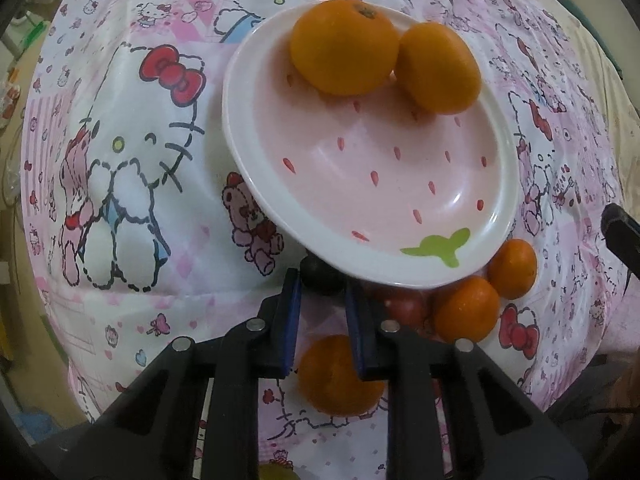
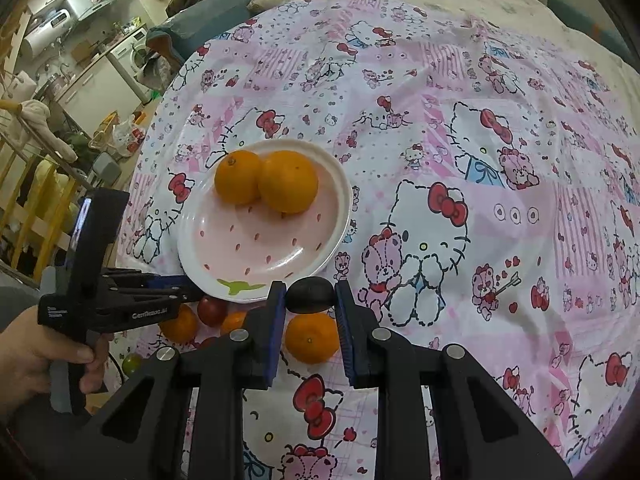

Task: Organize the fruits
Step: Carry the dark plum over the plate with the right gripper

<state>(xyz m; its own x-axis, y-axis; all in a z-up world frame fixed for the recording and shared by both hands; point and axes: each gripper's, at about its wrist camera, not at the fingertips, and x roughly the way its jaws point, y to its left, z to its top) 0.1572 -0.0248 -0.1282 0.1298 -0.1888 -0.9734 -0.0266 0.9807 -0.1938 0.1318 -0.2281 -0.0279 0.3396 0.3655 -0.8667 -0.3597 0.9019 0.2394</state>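
Orange, glossy, 2 round citrus fruits (image 1: 344, 46) sit at the pink ceramic plate's (image 1: 256, 184) 12 o'clock. Left gripper (image 1: 322, 280) pinches dark round fruit (image 1: 320, 286); right gripper (image 2: 310, 286), second dark fruit (image 2: 310, 297).

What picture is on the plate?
A pink strawberry with red seeds and a green leaf on the plate; left wrist view shows it best.

Left hand-held gripper (image 1: 322, 280) clamped, angled down; right hand-held gripper (image 2: 310, 296) clamped.

Red fruit (image 1: 404, 308) half under plate (image 1: 248, 160)
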